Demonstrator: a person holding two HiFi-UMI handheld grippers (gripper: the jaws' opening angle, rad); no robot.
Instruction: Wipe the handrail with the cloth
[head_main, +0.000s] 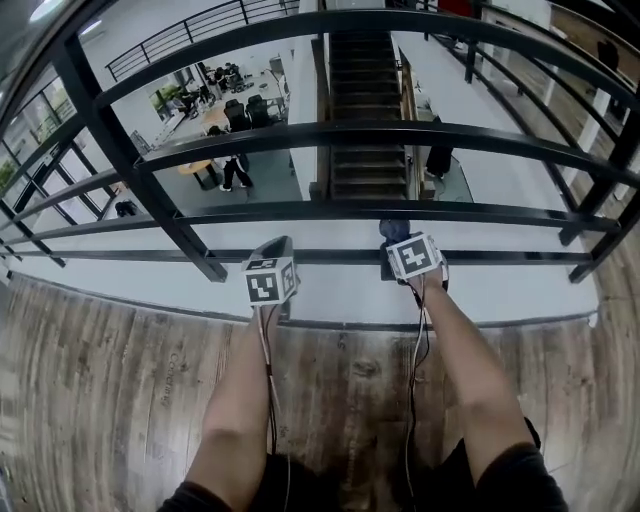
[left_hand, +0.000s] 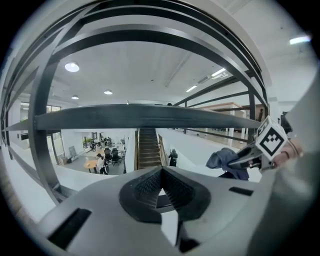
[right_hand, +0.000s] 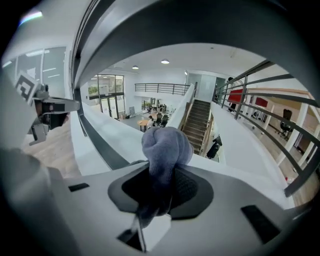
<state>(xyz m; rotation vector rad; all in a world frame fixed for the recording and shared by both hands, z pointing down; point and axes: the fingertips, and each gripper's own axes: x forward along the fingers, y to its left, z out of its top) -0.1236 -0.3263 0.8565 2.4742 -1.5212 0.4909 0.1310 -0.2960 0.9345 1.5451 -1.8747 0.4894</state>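
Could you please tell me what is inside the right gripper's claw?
The right gripper has its claw shut on a bunched blue-grey cloth. Its tail end is covered by the claw and cannot be seen.

Reaching up from the bottom of the frame to the middle with both bare arms, left arm (head_main: 235, 400) and right arm (head_main: 470, 370). Holding the left gripper (head_main: 272, 262) with jaws pressed together on nothing. Holding the right gripper (head_main: 400, 242) just beside it, squeezing a blue cloth (right_hand: 165, 147).
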